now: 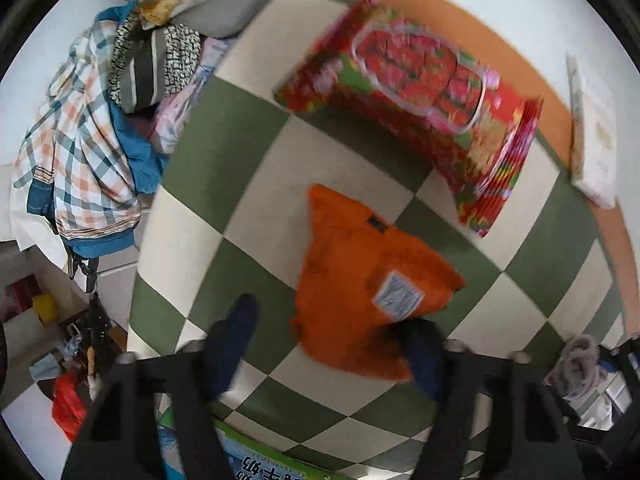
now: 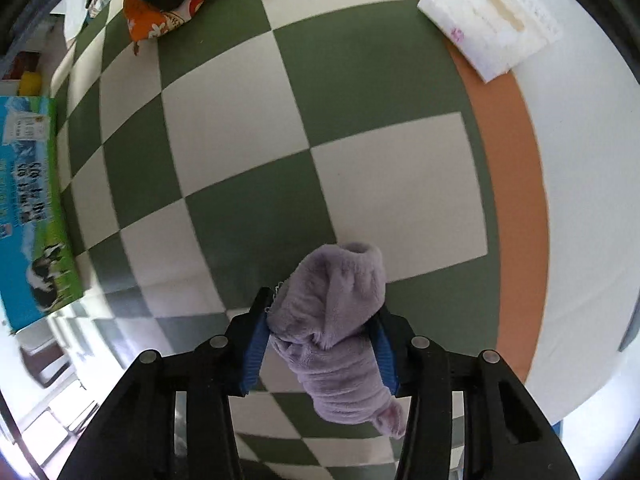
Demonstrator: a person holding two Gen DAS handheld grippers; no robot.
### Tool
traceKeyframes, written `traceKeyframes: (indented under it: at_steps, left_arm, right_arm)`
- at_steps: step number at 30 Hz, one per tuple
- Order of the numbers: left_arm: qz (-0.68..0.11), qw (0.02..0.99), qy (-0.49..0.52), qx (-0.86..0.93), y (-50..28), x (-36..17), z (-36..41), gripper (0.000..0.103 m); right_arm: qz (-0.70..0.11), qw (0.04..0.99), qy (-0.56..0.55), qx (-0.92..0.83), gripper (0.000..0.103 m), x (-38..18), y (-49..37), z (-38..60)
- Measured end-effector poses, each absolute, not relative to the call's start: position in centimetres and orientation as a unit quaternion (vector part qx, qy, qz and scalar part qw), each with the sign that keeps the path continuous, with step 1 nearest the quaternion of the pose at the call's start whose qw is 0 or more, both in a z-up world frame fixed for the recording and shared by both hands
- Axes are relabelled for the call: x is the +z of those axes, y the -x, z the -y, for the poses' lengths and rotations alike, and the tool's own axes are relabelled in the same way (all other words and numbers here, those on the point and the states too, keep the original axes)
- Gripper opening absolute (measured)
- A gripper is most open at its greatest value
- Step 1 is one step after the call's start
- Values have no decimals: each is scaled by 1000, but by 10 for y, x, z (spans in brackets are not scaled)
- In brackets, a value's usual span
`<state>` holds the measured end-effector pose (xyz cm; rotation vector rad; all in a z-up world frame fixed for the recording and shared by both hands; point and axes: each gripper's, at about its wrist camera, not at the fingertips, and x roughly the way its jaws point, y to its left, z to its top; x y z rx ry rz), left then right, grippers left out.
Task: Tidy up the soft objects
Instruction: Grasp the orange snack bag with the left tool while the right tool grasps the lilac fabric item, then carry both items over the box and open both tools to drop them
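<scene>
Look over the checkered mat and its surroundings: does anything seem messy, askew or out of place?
Yes. A jumbled heap of clothes, with a plaid shirt on top, spills off the mat's left edge, unfolded. The orange plush item and the red floral packet lie at odd angles to the squares.

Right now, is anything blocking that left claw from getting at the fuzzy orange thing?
Nothing visible. The orange plush item lies on the checkered mat, its near edge already between the left gripper fingers. The red flowered package lies beyond it, apart.

pillow (image 1: 372, 280) on mat (image 1: 248, 184), quilt bag (image 1: 416, 108) behind; clothes pile (image 1: 92, 132) left
</scene>
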<state>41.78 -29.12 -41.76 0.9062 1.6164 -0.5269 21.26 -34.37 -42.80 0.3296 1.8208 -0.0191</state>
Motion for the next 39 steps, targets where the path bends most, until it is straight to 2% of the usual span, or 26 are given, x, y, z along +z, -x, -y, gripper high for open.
traceKeyframes:
  at_steps: [2,12,15,22,23,24,25,32,39]
  left_arm:
    - [-690,570,-386,-222,-416,-422,289,50]
    - [-679,603,-365,-206,-406,-412,278,43]
    - [-681,605,-357,-207,-401,-408,275,43]
    - [-690,609,-337,-199,-385,-402,263,43]
    - [-690,609,-337,-198,-381,-402,261,43]
    - [-690,610,-335,-198,-375,-400,258,43]
    - [-689,612,-331,-200,-371,-398,255,43]
    - [-698,633,-271,-194,-337,-375,232,42]
    - [-676,696,-148,-193,-292,-283,178,42]
  right_arm:
    - [-788,598,-146,-9,57,-425,-209,349]
    - [-786,598,-155,-20,58,-419,-199,368]
    - [-779,607,-153,-15,79,-409,-202,372]
    - [-799,593,-97,-7,80,-413,-206,370]
    - [-800,593,-90,-8,80,-418,-205,370]
    - [-802,592,-85,-8,71,-421,-204,369]
    - [-801,593,-82,-9,41,-423,-202,368]
    - [-786,609,-102,-32,38,-411,-190,369]
    - [-736,666,-122,-12,37,-331,-195,354]
